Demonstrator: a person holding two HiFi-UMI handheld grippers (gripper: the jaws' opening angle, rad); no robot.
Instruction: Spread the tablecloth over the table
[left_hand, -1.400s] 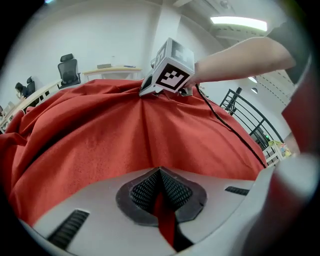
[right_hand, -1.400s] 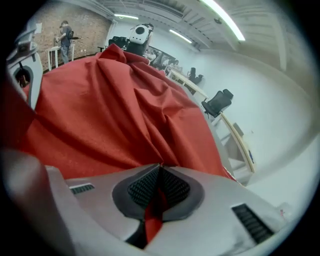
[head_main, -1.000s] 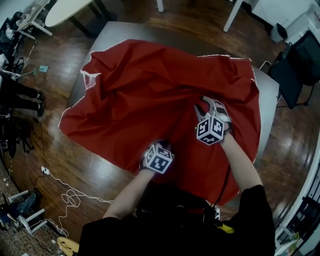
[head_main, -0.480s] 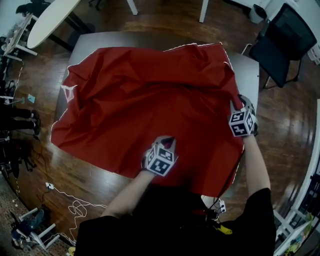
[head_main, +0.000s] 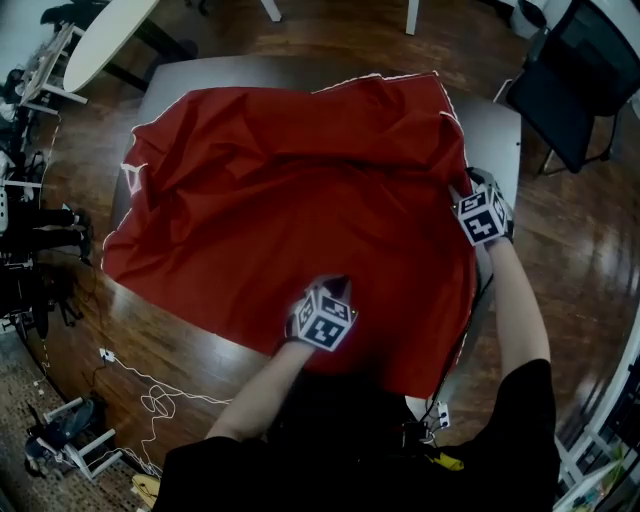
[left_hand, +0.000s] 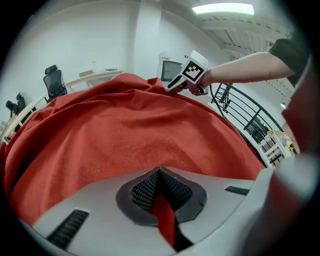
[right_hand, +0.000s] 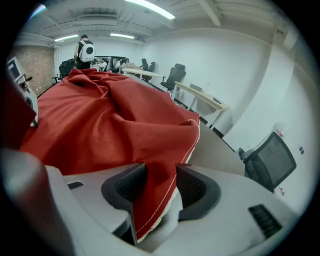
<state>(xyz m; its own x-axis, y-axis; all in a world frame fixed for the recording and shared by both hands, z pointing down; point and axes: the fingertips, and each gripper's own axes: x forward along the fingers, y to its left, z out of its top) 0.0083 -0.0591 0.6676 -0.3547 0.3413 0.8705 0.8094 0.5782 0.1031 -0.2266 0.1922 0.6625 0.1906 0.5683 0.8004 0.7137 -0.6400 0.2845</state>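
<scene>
Where head view hides jaws, left claw (left_hand: 159, 172) pinches tablecloth (left_hand: 125, 130), right claw (right_hand: 160, 174) just opening, hem (right_hand: 195, 137) between.

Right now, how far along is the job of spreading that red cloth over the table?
Mostly there. The tablecloth already covers most of the table. In hand: the left tool is clamped on its near edge; the right tool has just been opening its jaws, with the right hem loose between them. Left: it is rumpled and askew, with bare grey tabletop along the far and right sides.
</scene>
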